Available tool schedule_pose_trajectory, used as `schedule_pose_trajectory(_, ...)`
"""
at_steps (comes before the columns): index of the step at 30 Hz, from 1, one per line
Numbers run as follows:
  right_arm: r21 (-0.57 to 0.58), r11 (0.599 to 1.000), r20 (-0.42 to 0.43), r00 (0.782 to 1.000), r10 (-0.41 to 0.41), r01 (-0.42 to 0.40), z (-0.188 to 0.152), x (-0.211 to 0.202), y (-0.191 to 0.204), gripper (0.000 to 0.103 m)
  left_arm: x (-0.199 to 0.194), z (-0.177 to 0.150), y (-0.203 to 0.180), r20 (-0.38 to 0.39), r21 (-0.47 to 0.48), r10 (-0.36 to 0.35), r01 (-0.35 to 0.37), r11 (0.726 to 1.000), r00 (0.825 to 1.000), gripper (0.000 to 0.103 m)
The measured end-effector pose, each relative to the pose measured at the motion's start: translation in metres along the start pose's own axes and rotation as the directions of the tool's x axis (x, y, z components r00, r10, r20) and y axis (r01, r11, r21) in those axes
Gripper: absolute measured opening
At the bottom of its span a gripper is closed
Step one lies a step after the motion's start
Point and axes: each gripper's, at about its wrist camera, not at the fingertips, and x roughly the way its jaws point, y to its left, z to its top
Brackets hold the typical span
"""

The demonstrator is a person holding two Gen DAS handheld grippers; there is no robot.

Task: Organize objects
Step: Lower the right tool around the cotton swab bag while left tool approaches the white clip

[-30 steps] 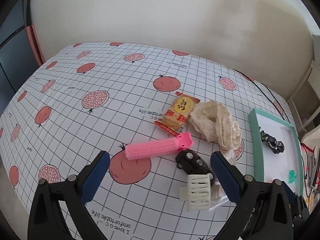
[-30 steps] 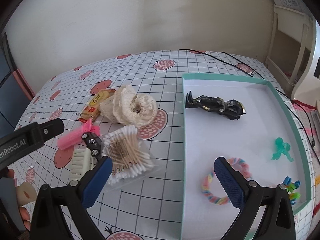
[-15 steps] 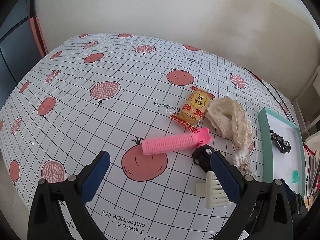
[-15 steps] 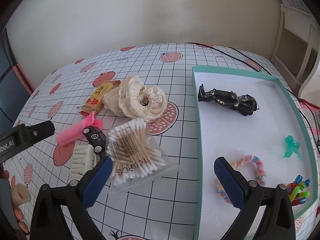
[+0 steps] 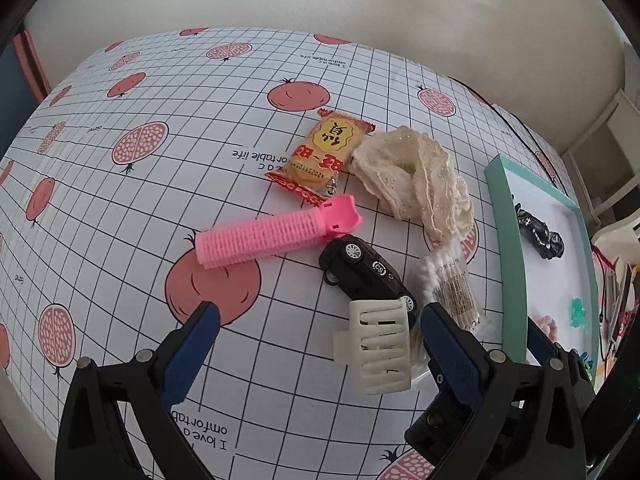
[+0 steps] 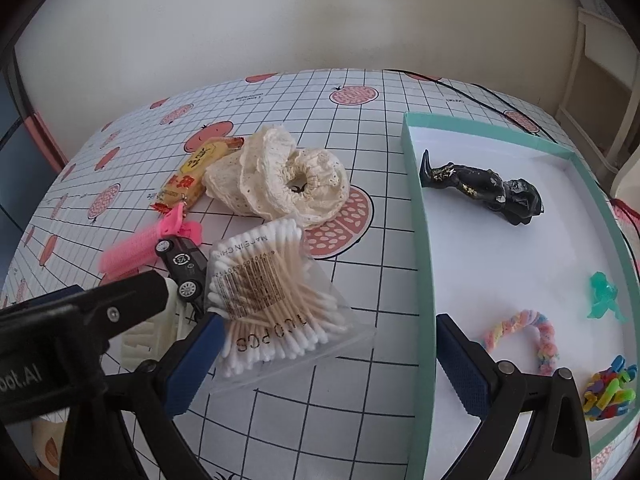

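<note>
Loose items lie in a cluster on the pomegranate-print tablecloth: a pink hair roller [image 5: 276,236], a black toy car [image 5: 364,270], a cream claw clip [image 5: 378,344], a yellow snack packet [image 5: 324,156], a cream lace scrunchie [image 5: 416,180] and a bag of cotton swabs [image 6: 272,296]. My left gripper [image 5: 318,344] hovers open just in front of the claw clip and the car. My right gripper [image 6: 328,356] is open, straddling the table between the swab bag and the teal tray's [image 6: 420,240] left wall.
The tray holds a black figurine [image 6: 484,188], a green toy [image 6: 604,296], a pastel hair tie [image 6: 524,336] and colourful small clips [image 6: 608,388]. A black cable [image 6: 472,88] runs across the far table. White furniture [image 6: 600,80] stands at the right.
My left gripper has moved forward and right toward the claw clip and car. My right gripper has shifted left, closer to the swab bag.
</note>
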Motion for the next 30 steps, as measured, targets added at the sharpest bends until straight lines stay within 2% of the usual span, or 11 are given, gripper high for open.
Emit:
schedule_pose_trajectory(7, -0.004, 1.0, 0.004, 1.0, 0.006, -0.006, 0.002, 0.006, 0.0, 0.103, 0.013, -0.004, -0.002, -0.059, 0.011, 0.013, -0.013, 1.0, 0.998, 0.1)
schedule_pose_trajectory(13, -0.013, 1.0, 0.004, 1.0, 0.013, -0.013, 0.002, 0.008, 0.001, 0.103, 0.016, -0.004, 0.003, -0.072, -0.014, 0.007, -0.008, 1.0, 0.997, 0.099)
schedule_pose_trajectory(27, -0.105, 0.993, 0.073, 0.996, -0.046, 0.054, 0.005, -0.006, 0.016, 0.103, 0.016, -0.002, 0.016, -0.091, -0.055, 0.012, -0.017, 0.998, 0.996, 0.097)
schedule_pose_trajectory(28, -0.102, 0.993, 0.074, 0.996, -0.044, 0.052, 0.006, -0.006, 0.016, 0.103, 0.017, -0.002, 0.017, -0.095, -0.058, 0.011, -0.016, 0.998, 0.995, 0.097)
schedule_pose_trajectory(30, -0.103, 0.993, 0.082, 0.996, -0.042, 0.051, 0.006, -0.007, 0.016, 0.103, 0.017, -0.001, 0.02, -0.099, -0.067, 0.004, -0.011, 0.998, 0.995, 0.089)
